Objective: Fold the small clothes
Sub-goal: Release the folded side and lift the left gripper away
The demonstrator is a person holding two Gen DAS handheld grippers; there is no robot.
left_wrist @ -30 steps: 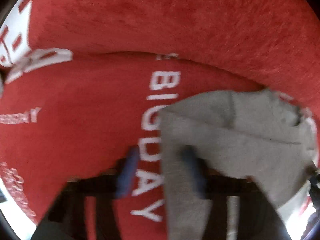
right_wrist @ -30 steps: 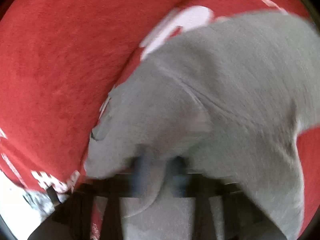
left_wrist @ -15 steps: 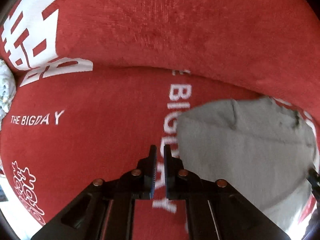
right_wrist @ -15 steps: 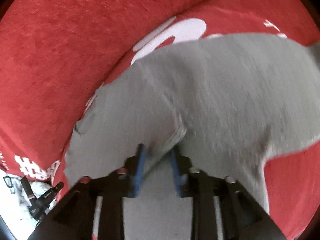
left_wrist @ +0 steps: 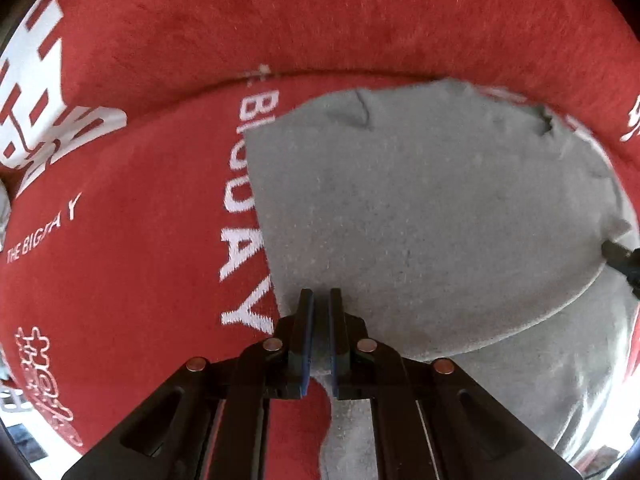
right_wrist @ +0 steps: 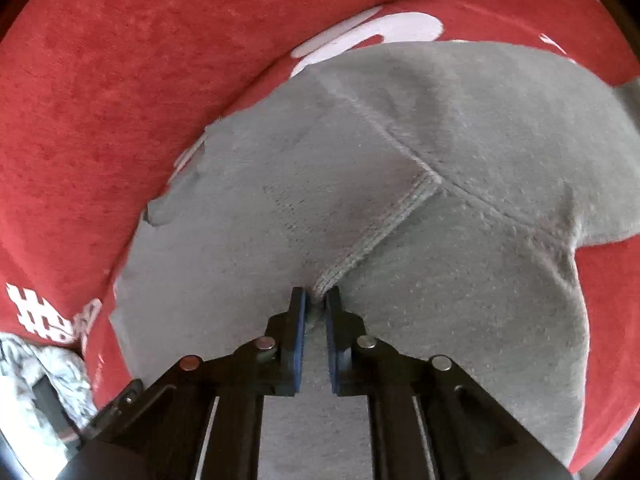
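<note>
A small grey garment [left_wrist: 420,208] lies folded over on a red cushion [left_wrist: 132,216] with white lettering. My left gripper [left_wrist: 319,300] is shut on the garment's near left edge, with grey cloth between its pads. The garment also fills the right wrist view [right_wrist: 460,152], where a stitched hem runs diagonally. My right gripper [right_wrist: 316,298] is shut on the end of that hem. The right gripper's dark tip shows at the far right of the left wrist view [left_wrist: 624,260].
The red cushion's raised back [left_wrist: 320,20] curves behind the garment. A white patterned cloth [right_wrist: 44,368] and a dark object [right_wrist: 52,412] lie past the cushion's lower left edge in the right wrist view.
My left gripper closed, then moved right onto the garment's edge and now pinches it. My right gripper narrowed on the hem, and the garment settled flatter on the cushion.
</note>
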